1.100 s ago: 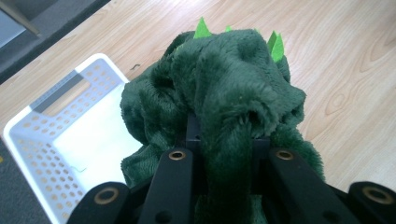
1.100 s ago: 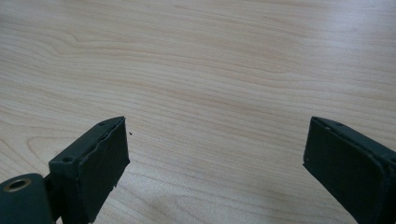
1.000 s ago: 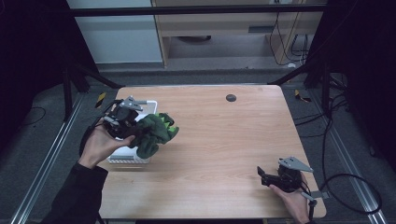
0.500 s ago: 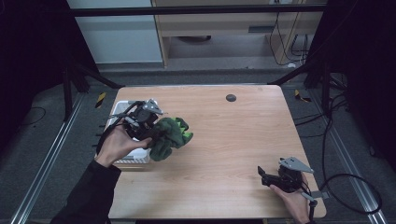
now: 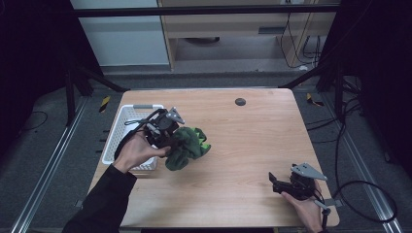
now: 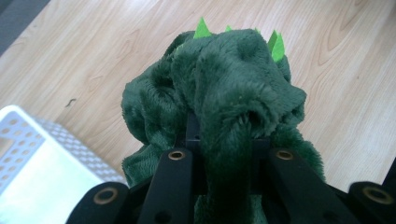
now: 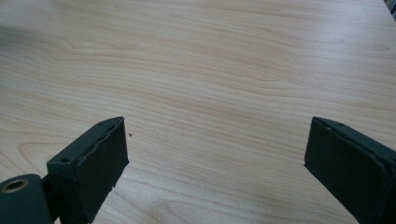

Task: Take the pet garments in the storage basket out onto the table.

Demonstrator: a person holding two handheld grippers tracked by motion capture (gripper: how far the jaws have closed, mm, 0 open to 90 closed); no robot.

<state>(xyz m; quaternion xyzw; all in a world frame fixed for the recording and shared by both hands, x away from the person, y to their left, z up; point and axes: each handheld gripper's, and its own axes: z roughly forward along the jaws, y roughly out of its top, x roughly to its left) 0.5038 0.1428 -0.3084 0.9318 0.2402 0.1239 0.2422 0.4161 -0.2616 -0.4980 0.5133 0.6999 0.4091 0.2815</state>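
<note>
Rightward off the basket (image 5: 127, 127) comes the left gripper (image 5: 167, 141), clamping a green plush (image 5: 187, 148).
Wood table (image 5: 252, 141), grey floor; right gripper (image 5: 278, 183) gapes.

We see a pale wooden tabletop (image 5: 252, 141) on a grey floor (image 5: 43, 155), a light wood cabinet (image 5: 233, 29) beyond it, a white panel (image 5: 128, 43) alongside, darkness at both sides.
</note>
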